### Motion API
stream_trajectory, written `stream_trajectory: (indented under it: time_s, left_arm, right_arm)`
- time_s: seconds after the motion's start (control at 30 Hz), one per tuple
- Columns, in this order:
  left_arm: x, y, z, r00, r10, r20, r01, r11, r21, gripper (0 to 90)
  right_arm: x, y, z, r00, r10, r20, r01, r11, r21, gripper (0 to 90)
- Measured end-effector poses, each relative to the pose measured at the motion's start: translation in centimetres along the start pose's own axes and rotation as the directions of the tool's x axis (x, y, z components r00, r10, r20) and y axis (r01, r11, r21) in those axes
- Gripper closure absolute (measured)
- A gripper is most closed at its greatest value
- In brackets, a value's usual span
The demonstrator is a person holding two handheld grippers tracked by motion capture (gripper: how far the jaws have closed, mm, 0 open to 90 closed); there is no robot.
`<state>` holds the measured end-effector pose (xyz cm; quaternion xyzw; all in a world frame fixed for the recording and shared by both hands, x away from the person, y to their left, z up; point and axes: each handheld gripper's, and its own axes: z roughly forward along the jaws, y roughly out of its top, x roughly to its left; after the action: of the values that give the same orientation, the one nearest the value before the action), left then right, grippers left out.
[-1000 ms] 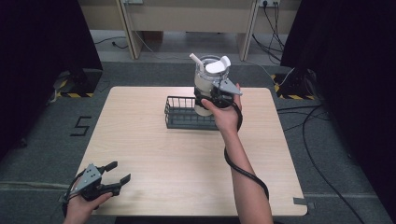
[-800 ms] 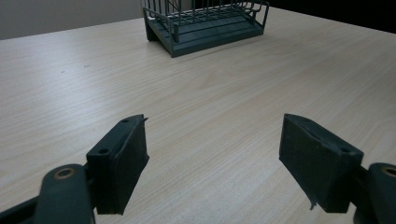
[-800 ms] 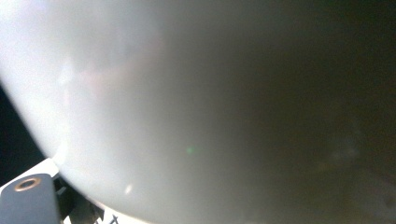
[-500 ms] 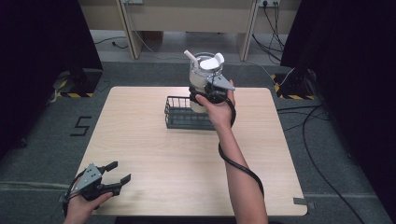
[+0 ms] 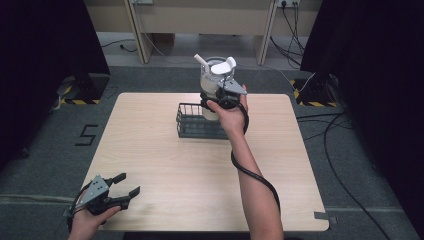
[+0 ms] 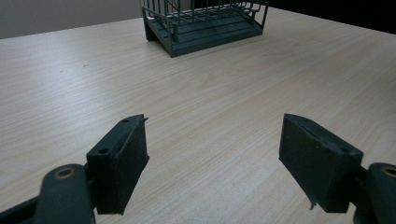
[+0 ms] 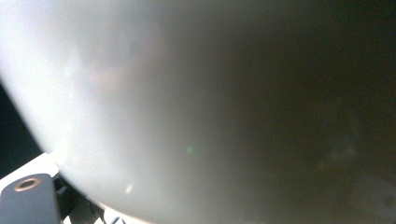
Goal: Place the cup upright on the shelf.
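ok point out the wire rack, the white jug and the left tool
wire rack (image 5: 192, 125): high view, on its dark base tray.
white jug (image 5: 212, 80): high view, on its white side wall below the rim.
left tool (image 5: 126, 186): high view, midway between its two open tips.

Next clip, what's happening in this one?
A person's right hand-held gripper is shut on a white jug-like container with a spout and lid, held up in the air above the dark wire rack at the far side of the wooden table. The left hand-held gripper sits open and idle near the table's near-left corner.
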<state>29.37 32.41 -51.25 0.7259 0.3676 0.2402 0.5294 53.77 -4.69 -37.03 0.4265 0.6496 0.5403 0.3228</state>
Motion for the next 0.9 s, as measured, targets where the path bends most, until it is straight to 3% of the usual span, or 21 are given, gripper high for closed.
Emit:
stream_trajectory:
  time_s: [0.5,0.9]
  left_arm:
    - [0.1,0.0,-0.1,1.0,-0.003,-0.003,0.003,1.0,-0.004,22.8]
    - [0.1,0.0,-0.1,1.0,-0.003,-0.003,0.003,1.0,-0.004,22.9]
  right_arm:
    - [0.1,-0.9,1.7,1.0,-0.002,0.003,0.002,0.999,0.032,10.9]
    - [-0.4,-2.6,2.5,0.9999,0.001,0.014,-0.002,0.997,0.073,10.8]
